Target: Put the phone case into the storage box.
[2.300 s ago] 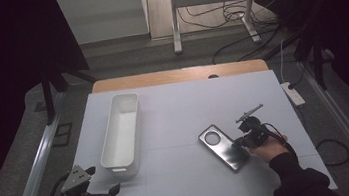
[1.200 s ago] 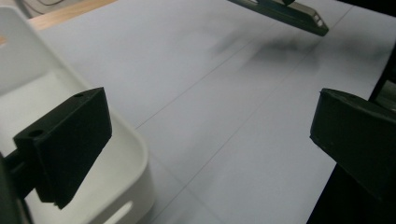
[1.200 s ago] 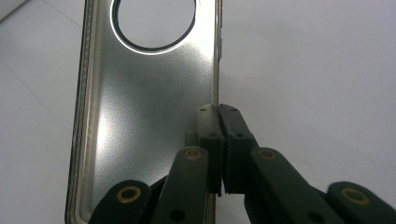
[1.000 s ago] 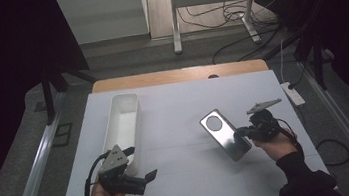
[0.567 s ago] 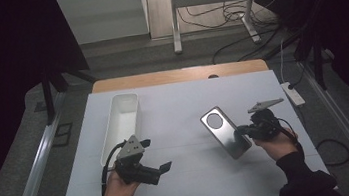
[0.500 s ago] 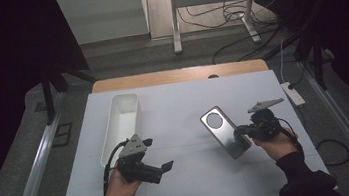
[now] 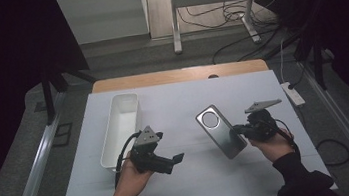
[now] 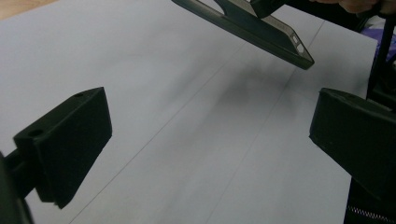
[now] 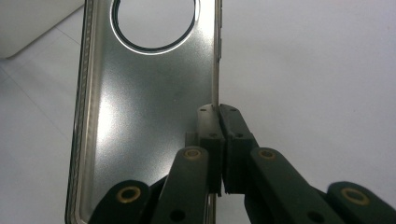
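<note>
Two grippers work over the white table (image 7: 188,101). The right gripper (image 7: 239,130) has its jaws pinched together on one long edge of the phone case (image 7: 220,131), which it holds tilted above the table's right half, camera hole toward the far side. The right gripper view shows the thin rim (image 9: 215,70) caught between the pads (image 9: 219,140), and only a small part of the rim is clamped. The left gripper (image 7: 172,161) sits near the tray (image 7: 121,129), jaws wide apart with nothing between them, pointing right at the case (image 8: 261,28).

The step in hand looks like a handover or a two-handed grip. To do it well, the right hand should keep the case steady and tilted, since so narrow a pinch could let it swing. The left gripper should come in level, straddle the free long edge or the near corner, and close only once the rim sits well between its pads.

Against the earliest frame, the left hand has come from the table's near left corner to just right of the tray, and the case is lifted off the surface.
</note>
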The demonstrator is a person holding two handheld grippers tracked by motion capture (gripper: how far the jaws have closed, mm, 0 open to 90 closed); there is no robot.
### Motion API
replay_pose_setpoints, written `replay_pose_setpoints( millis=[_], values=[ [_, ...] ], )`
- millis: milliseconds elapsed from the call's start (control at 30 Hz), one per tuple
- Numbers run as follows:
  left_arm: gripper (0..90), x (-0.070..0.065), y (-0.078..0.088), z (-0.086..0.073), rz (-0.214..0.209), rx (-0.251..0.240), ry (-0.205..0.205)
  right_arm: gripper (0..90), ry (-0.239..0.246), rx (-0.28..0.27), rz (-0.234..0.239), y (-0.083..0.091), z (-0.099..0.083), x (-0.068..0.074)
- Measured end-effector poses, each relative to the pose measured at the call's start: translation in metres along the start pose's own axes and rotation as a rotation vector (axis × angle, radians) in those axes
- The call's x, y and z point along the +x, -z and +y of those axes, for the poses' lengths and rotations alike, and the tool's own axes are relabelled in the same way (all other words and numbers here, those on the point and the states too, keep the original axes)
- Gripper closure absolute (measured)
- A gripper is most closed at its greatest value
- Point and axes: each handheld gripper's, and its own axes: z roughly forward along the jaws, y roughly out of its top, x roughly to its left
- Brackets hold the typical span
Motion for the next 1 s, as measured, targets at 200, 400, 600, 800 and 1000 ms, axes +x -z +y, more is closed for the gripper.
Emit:
replay_pose_setpoints(
  millis=[200,400,600,800,1000],
  values=[
    [0.0,0.001,-0.009,0.002,-0.003,0.0,0.005,88.6,0.013,-0.013,0.008,-0.001,0.003,0.007],
    [0.0,-0.002,-0.02,0.0,-0.007,0.025,0.0,88.6,0.027,-0.024,0.016,-0.003,0.005,0.015],
    [0.0,-0.004,-0.025,-0.002,-0.021,0.033,0.022,88.6,0.051,-0.028,0.026,-0.005,0.007,0.025],
    [0.0,-0.004,-0.027,-0.004,-0.029,0.03,0.044,88.6,0.072,-0.029,0.055,-0.012,0.009,0.04],
    [0.1,-0.004,-0.027,-0.003,-0.056,0.016,0.066,88.6,0.088,-0.022,0.06,-0.018,0.009,0.05]
  ],
)
